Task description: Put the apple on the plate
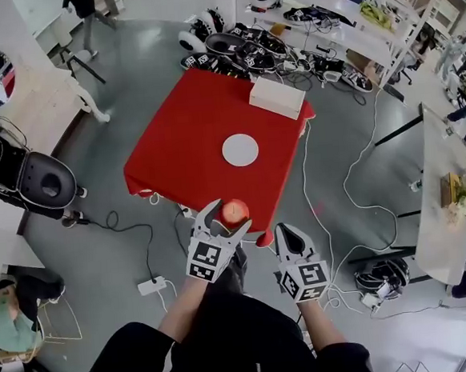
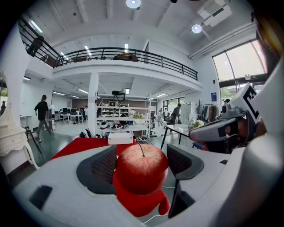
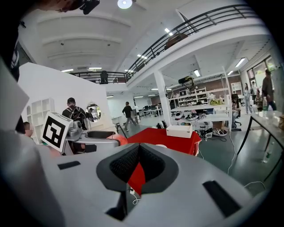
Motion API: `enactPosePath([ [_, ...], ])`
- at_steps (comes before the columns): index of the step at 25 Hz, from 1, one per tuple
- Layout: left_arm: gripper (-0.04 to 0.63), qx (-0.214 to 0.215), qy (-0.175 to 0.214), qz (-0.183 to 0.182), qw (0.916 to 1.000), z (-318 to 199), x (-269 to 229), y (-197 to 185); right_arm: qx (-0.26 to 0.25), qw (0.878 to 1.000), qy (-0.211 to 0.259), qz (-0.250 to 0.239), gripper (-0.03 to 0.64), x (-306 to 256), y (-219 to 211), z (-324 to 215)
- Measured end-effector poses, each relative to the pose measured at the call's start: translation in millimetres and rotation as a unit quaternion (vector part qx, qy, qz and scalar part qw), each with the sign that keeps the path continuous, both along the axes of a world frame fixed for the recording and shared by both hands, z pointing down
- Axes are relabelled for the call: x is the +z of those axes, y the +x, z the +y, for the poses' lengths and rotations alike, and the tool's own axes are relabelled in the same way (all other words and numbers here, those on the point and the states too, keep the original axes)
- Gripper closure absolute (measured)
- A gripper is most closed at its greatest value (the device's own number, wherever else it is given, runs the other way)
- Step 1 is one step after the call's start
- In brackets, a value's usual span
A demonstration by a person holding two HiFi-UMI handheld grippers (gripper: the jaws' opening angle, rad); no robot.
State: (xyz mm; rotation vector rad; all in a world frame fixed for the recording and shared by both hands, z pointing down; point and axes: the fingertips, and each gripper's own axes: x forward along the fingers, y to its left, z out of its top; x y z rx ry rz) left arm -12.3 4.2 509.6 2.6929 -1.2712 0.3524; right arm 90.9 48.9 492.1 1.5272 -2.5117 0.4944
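Observation:
A red apple point(image 1: 235, 212) with a stem hangs over the near corner of the red table point(image 1: 189, 136), and my left gripper point(image 1: 227, 218) is shut on it. In the left gripper view the apple point(image 2: 142, 168) fills the space between the two dark pads point(image 2: 103, 168). A round white plate point(image 1: 240, 149) lies empty near the middle of the table, beyond the apple. My right gripper point(image 1: 289, 231) is held just right of the left one, off the table's near corner. Its jaws are together with nothing between them point(image 3: 139, 148).
A white box point(image 1: 277, 97) sits at the table's far right edge. Black gear and cables point(image 1: 238, 44) crowd the floor behind it. A white power strip point(image 1: 152, 285) lies on the floor at near left, a black seat point(image 1: 44, 181) further left. Long white tables point(image 1: 447, 196) run along the right.

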Motion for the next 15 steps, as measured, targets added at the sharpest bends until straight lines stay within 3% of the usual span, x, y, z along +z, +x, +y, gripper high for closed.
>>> enactPosePath([
  [9,0.235,0.015,-0.009,0.000,0.9999,-159.9,16.5,-24.1,0.006,1.000,-0.022,0.017,0.606,3.4,-29.3,-149.1],
  [15,0.235,0.029,-0.009,-0.008,0.9995,-224.8,33.9,-19.8,0.016,0.999,-0.034,0.020,0.606,12.9,-29.4,-207.6],
])
